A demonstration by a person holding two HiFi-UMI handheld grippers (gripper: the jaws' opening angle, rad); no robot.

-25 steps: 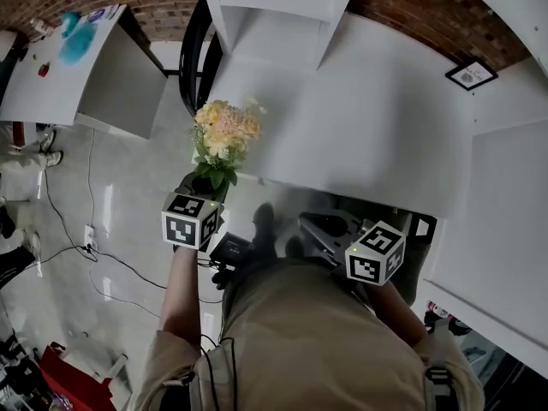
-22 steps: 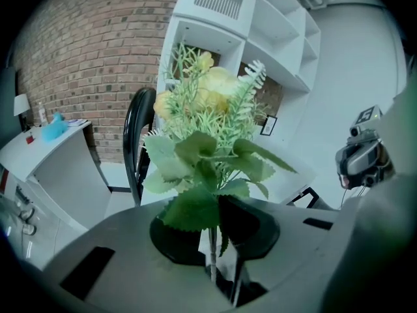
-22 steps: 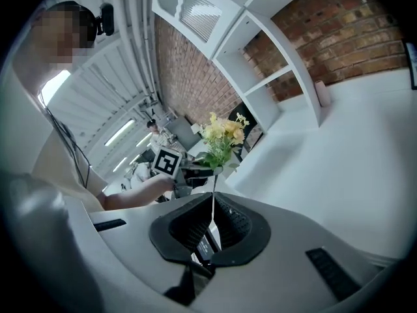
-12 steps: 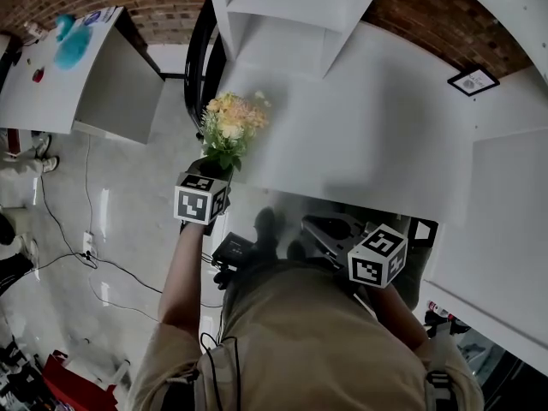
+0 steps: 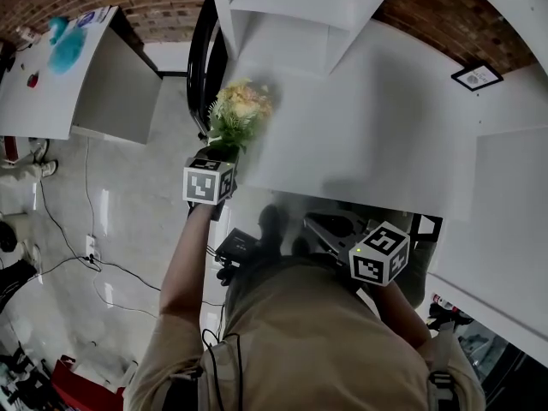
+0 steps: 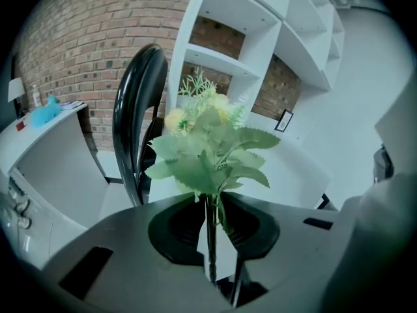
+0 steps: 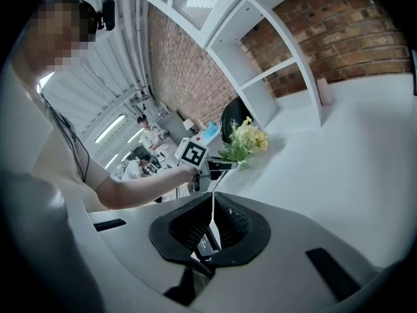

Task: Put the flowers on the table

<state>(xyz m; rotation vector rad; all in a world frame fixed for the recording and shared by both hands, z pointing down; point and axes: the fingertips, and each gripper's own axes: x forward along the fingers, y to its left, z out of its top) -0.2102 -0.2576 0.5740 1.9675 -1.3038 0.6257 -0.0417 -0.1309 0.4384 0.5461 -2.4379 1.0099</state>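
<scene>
— What is taking up most of the scene?
— A white surface [image 5: 368,118] is stretching across the right and far side, with a white shelf unit [image 5: 291,7] standing at its far edge. A person [image 5: 300,341] in a tan top is standing at the near edge, and grey floor [image 5: 111,221] is showing to the left.
— And beside the surface?
— A black chair [image 5: 203,67] is standing at the surface's left end. A second white desk [image 5: 51,75] is sitting further left, well apart.
— Where are the flowers?
— The flowers [image 5: 238,114], a small yellow and peach bunch with green leaves, are riding in the left gripper [image 5: 218,154]. Their blooms are hanging over the surface's left edge, just beside the chair. Whether they are touching the surface is not showing.
— How is that gripper gripping?
— In the left gripper view its jaws are standing narrow, pressing on the thin stems [image 6: 210,240], with the leaves fanning out above.
— And the other one?
— The right gripper [image 7: 212,230] is hanging by the near edge on the person's right, well apart from the bunch. Its jaws are sitting together with nothing between them.
— Anything smaller?
— A small black-framed picture [image 5: 476,76] is lying on the far right of the surface.
</scene>
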